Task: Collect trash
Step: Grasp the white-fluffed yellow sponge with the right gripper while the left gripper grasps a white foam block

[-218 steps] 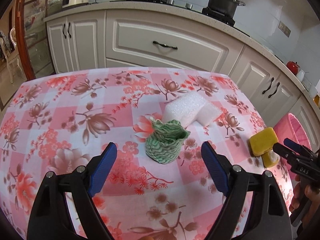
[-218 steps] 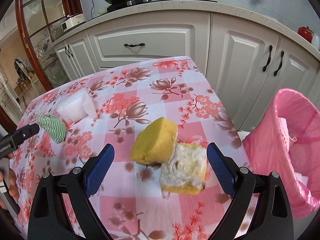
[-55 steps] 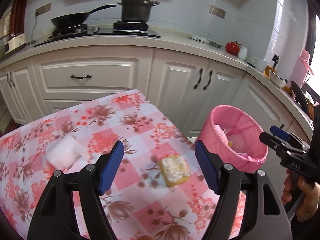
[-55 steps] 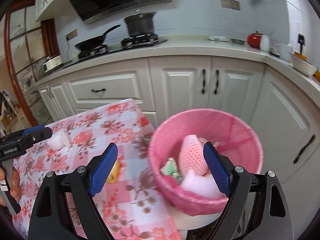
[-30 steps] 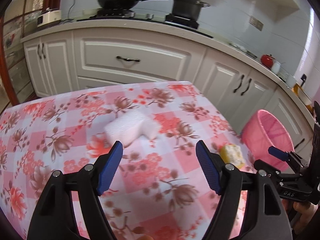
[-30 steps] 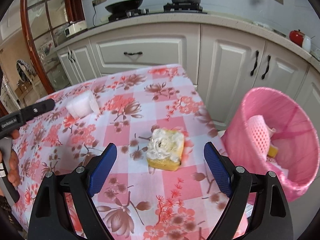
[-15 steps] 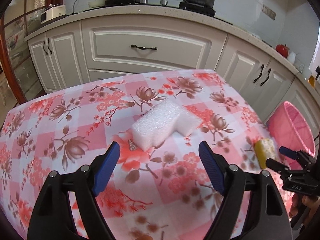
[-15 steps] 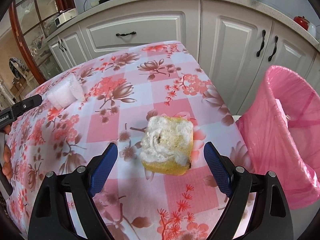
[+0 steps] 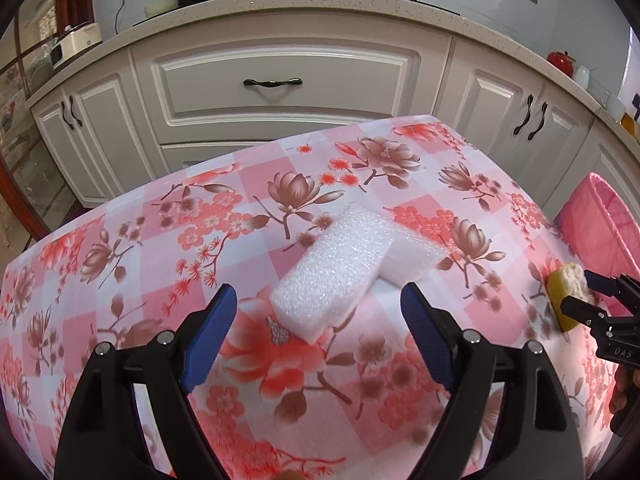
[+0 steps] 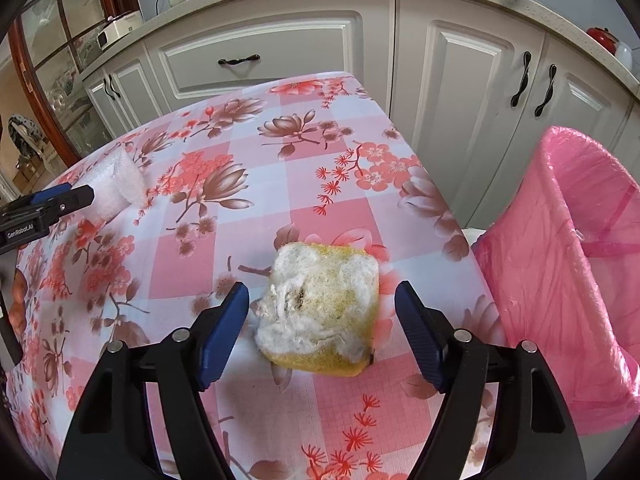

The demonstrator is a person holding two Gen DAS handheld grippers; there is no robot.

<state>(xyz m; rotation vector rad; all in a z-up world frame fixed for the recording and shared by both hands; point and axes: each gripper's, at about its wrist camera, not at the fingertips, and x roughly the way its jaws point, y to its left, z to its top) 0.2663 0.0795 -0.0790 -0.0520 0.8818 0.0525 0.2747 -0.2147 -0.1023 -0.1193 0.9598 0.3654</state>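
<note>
The right claw (image 10: 320, 320), its jaws just closing, straddled the worn yellow sponge (image 10: 320, 308) on the surface (image 10: 256, 240) without gripping it. The left claw (image 9: 316, 320), just widening, stood released before the white foam block (image 9: 344, 272).

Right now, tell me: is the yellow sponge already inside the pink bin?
No: the yellow sponge lies on the flowered tablecloth between the open right tongs, beside the pink bin.
</note>
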